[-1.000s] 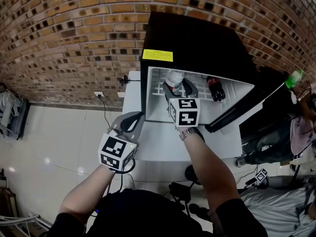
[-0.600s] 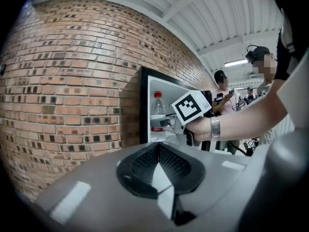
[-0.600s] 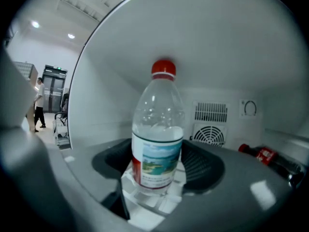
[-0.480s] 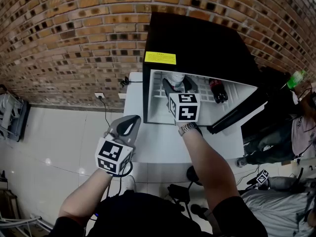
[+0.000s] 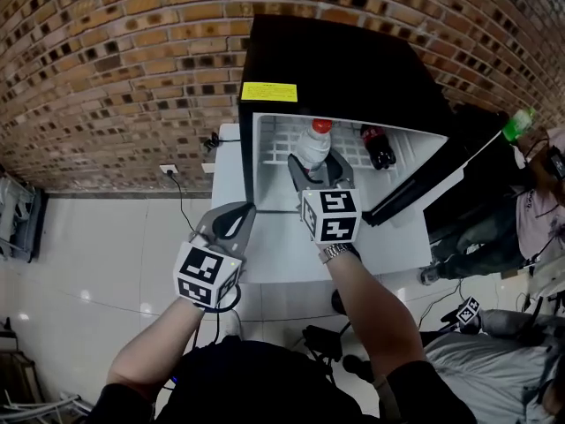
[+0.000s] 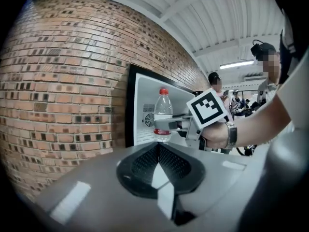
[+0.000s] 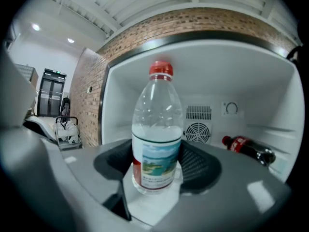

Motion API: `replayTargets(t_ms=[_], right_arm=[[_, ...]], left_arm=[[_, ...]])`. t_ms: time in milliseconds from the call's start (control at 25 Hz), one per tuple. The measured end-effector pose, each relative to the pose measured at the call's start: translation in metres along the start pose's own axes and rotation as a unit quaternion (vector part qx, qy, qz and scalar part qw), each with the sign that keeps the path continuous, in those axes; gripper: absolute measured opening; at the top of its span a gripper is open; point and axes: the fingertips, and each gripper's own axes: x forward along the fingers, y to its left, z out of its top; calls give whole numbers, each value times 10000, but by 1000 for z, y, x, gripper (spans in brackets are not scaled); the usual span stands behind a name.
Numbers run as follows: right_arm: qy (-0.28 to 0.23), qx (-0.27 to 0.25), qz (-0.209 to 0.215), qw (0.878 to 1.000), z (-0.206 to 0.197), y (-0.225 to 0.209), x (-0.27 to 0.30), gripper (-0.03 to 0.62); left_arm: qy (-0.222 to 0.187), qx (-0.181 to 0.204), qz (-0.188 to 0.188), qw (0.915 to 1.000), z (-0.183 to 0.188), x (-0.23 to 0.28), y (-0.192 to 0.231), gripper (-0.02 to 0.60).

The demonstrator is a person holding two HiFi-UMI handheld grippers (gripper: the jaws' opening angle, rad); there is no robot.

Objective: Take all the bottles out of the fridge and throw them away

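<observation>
Free shelf (image 5: 346, 145) between water bottle (image 5: 310, 148), cola bottle (image 5: 378, 147)

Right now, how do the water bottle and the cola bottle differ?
The water bottle stands upright; the cola bottle lies on its side. The water bottle is clear, the cola bottle dark. The water bottle sits in the right gripper, whose jaws have just been closing on it; the cola bottle is untouched. Both have red caps.
</observation>
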Motion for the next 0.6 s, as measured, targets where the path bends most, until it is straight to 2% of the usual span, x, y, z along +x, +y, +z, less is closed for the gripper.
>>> replayTargets(t_ms=[240, 600], right_arm=[[-34, 94, -83, 9999, -16, -6, -54, 285], [35, 189, -788, 9967, -42, -52, -160, 285]], left_arm=[[-61, 88, -434, 9990, 6, 19, -41, 3], [-7, 218, -1418, 9897, 3, 52, -138, 3]])
